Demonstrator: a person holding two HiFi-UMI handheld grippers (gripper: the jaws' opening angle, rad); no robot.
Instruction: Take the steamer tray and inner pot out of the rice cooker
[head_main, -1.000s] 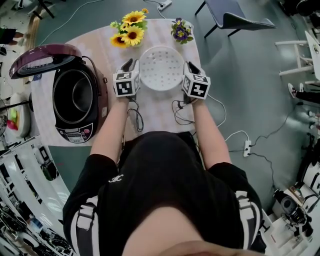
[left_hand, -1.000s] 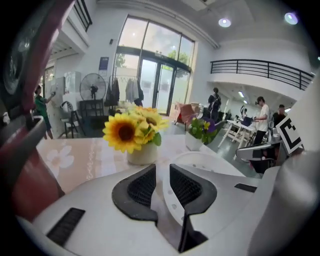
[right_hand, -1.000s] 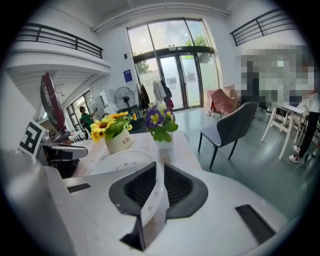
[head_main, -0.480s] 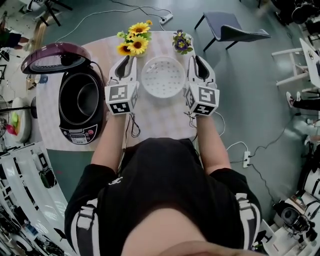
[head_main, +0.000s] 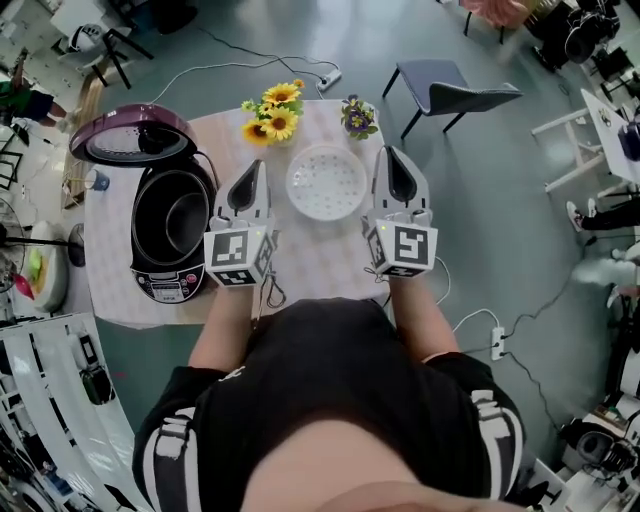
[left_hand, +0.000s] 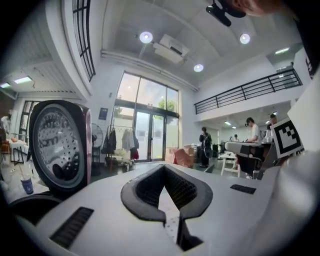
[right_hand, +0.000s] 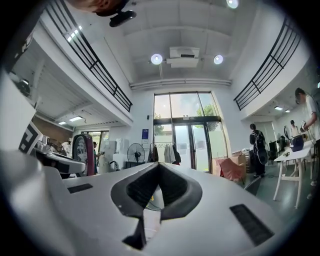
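In the head view, the steamer tray is lying flat on the tabletop, just this side of the sunflowers and the small purple flowers. It is sitting between the two tongs and touching neither, apart from the rice cooker. That looks like a deliberate spot, leaving the space in front of the cooker free for the next lift. The cooker is standing at the tabletop's left end with its lid swung up and back, so the inner pot is lying exposed in the well, not yet taken out. The left tongs and right tongs are pointing away from the person on either side of the tray, seemingly raised above it with nothing carried.

In the left gripper view, the left tongs' jaws have just been closing and are now meeting along their seam, with nothing between the dark pads. The camera is looking level across the room, with the raised lid showing at the left, which suggests the cooker is within easy reach of this hand.

In the right gripper view, the right tongs' jaws have likewise just been closing and are pressing together on nothing. The lid is showing small and far off to the left, so this hand is facing the longer reach to the pot
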